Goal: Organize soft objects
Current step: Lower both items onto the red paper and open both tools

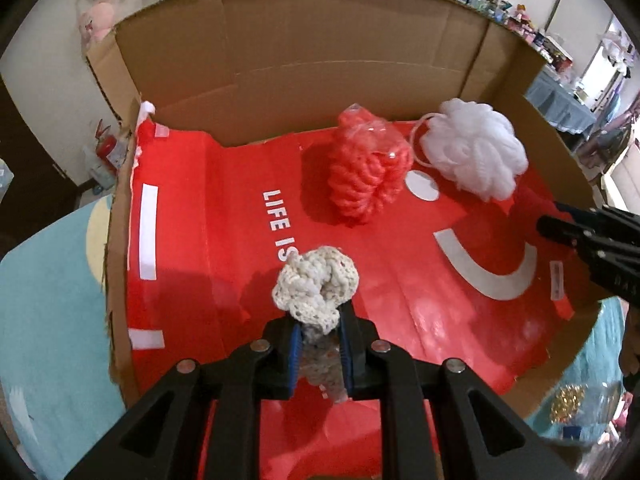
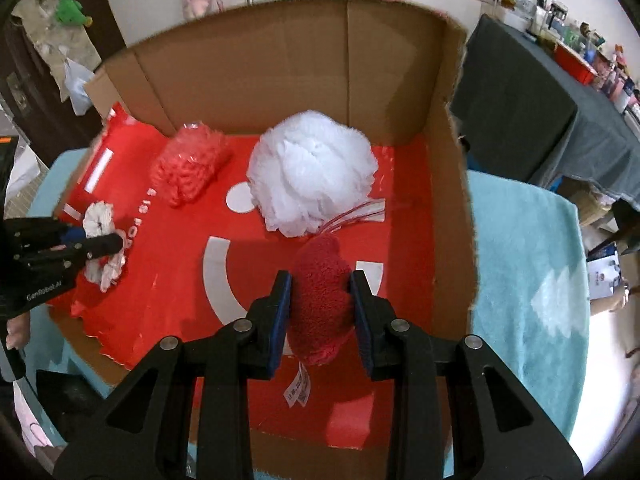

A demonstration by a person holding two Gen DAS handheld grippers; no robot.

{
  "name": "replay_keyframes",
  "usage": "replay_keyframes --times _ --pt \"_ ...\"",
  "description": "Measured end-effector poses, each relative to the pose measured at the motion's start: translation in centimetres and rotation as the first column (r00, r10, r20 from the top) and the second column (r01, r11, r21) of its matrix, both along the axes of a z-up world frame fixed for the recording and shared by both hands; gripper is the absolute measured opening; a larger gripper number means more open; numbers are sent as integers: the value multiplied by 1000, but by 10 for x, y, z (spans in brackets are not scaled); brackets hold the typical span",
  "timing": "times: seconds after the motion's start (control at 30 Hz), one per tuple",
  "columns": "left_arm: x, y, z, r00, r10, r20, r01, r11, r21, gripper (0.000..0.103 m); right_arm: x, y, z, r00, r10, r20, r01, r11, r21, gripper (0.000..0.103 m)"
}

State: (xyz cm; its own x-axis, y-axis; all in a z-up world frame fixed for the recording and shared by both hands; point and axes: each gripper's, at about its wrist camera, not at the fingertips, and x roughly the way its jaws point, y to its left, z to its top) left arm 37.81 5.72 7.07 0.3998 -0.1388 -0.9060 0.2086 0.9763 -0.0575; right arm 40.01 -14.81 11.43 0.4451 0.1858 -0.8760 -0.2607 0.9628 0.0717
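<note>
Left gripper (image 1: 318,344): jaws nearly closed, pinching a cream crocheted cotton scrubber (image 1: 316,288) above the red-lined cardboard box (image 1: 304,52). Right gripper (image 2: 322,312): jaws narrowly parted, clamping a dark red fuzzy plush piece (image 2: 320,300) over the box, near a white mesh bath pouf (image 2: 312,172).

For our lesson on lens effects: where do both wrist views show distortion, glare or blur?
Left wrist: cardboard box walls bow outward, dark corners, sheen on its red liner. Right wrist: same bowing, box edge slightly smeared, window glare at far right.
</note>
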Motion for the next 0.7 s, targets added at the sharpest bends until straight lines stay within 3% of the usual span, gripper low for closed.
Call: replay_keyframes --times 0.13,0.53,0.7 --pt "1 0 -1 1000 12 0 -12 1000 5 17 2 3 -6 1000 12 2 -12 999 -47 29" --pt "7 -8 -10 1000 14 17 -15 999 41 36 -5 12 -13 998 56 37 -51 989 -140 29" --pt "0 -2 0 998 23 55 -23 1000 6 56 -13 22 -11 996 72 54 -61 981 -184 32"
